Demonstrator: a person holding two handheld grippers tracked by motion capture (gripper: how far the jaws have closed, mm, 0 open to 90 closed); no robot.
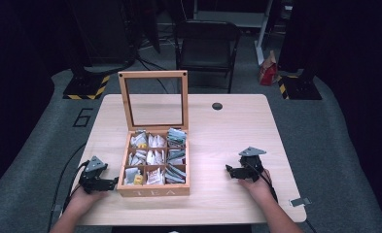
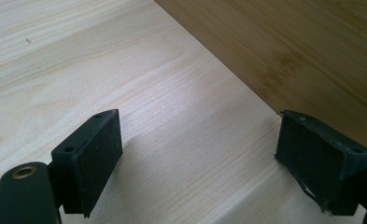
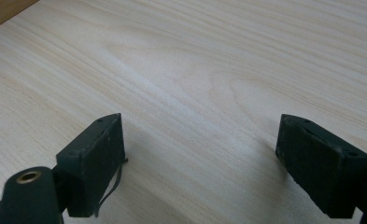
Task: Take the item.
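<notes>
The tea box (image 1: pixel 153 165) is found at mid-worktop (image 1: pixel 227 131), lid raised, compartments filled with sachets. The left gripper (image 1: pixel 112 183) rests just beside it, the right gripper (image 1: pixel 229 171) well apart; both jaws are spread wide and empty. No handling is judged begun.

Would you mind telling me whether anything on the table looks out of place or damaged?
Little stands out. The tea box sits square with its lid upright and sachets in every compartment. A small metal clip lies loose near the table's right front corner. A thin thread hangs from a pad of the right gripper.
</notes>
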